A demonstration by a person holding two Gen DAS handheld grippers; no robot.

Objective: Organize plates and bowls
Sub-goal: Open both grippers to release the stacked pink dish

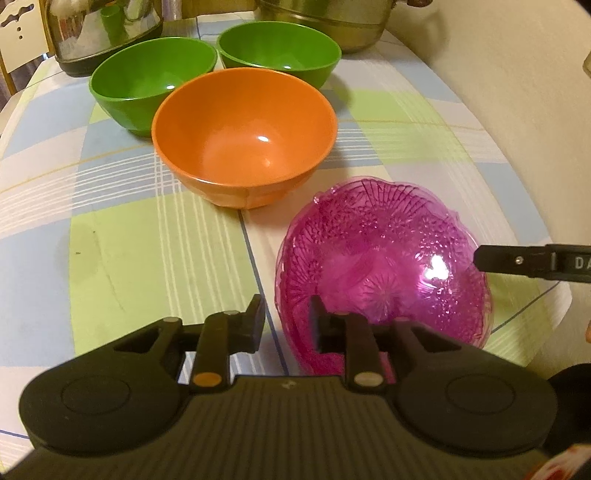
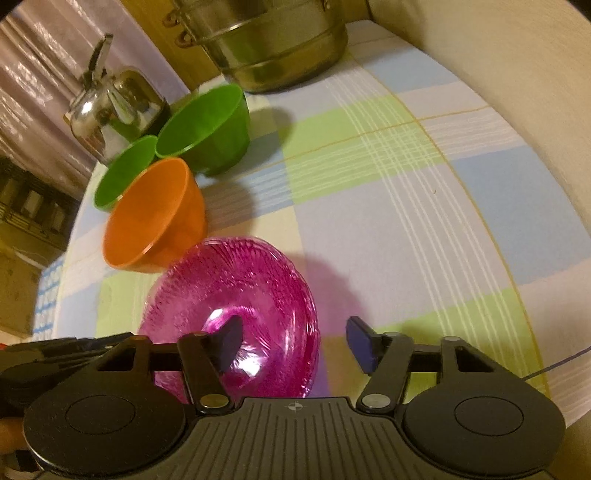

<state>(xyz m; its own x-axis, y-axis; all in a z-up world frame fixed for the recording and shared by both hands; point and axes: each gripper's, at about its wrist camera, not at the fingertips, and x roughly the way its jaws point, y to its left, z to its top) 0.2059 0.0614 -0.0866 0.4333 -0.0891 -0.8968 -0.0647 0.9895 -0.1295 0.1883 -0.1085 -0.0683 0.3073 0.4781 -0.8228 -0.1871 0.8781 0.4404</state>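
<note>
A clear pink patterned bowl (image 1: 384,273) stands on the checked tablecloth, near me. An orange bowl (image 1: 245,136) stands behind it, and two green bowls (image 1: 153,79) (image 1: 279,50) stand further back. My left gripper (image 1: 286,321) straddles the pink bowl's near-left rim, one finger inside and one outside, jaws partly apart. My right gripper (image 2: 293,339) is open around the pink bowl's (image 2: 236,291) right rim, its left finger inside the bowl. The right gripper's finger (image 1: 517,260) shows over the bowl's right edge in the left wrist view. The orange bowl (image 2: 155,218) and the green bowls (image 2: 207,129) also show in the right wrist view.
A steel kettle (image 1: 99,33) stands at the back left and a large steel pot (image 1: 325,22) at the back right. The tablecloth (image 2: 424,206) spreads to the right of the bowls. A cream wall (image 1: 517,110) borders the table on the right.
</note>
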